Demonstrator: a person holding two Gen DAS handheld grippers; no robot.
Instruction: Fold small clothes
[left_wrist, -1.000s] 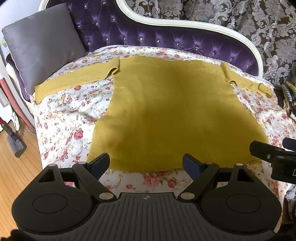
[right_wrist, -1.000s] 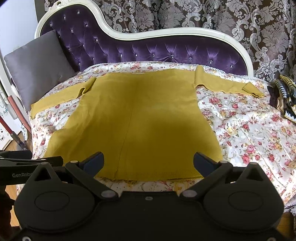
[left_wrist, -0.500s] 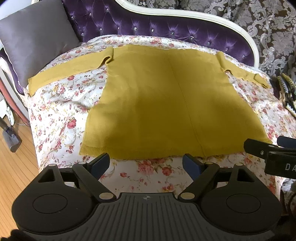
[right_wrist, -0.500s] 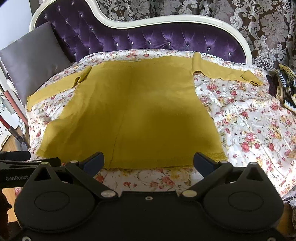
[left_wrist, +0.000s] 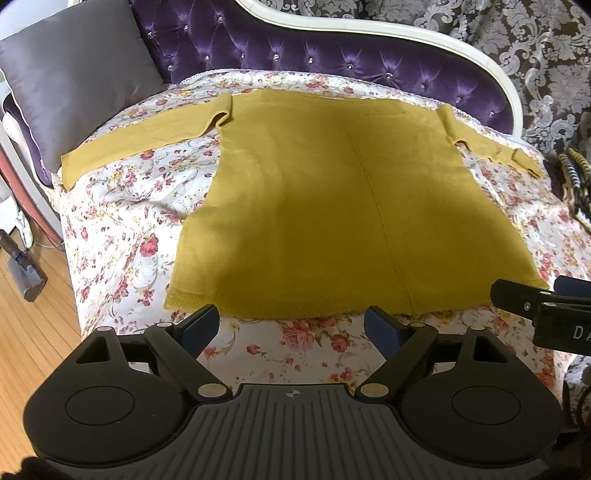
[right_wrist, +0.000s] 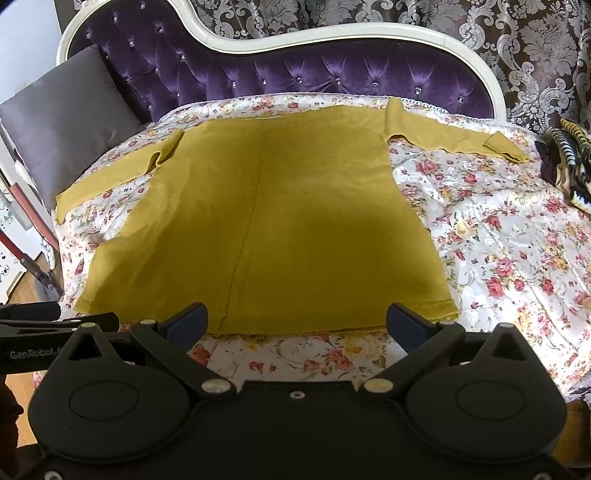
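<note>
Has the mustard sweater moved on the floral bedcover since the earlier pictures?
No. The mustard sweater lies flat with its left cuff beside the grey pillow as before; only the camera view shifted.

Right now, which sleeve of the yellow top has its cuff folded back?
The sleeve nearest the striped clothes: its cuff is turned back, while the other sleeve lies straight.

A matt, fine-knit mustard top (left_wrist: 332, 206) lies on a glossy satin floral bedspread (left_wrist: 122, 229); tufted purple velvet headboard (left_wrist: 295, 55); matt black plastic tongs (left_wrist: 291, 325); wood floor (left_wrist: 33, 332).
</note>
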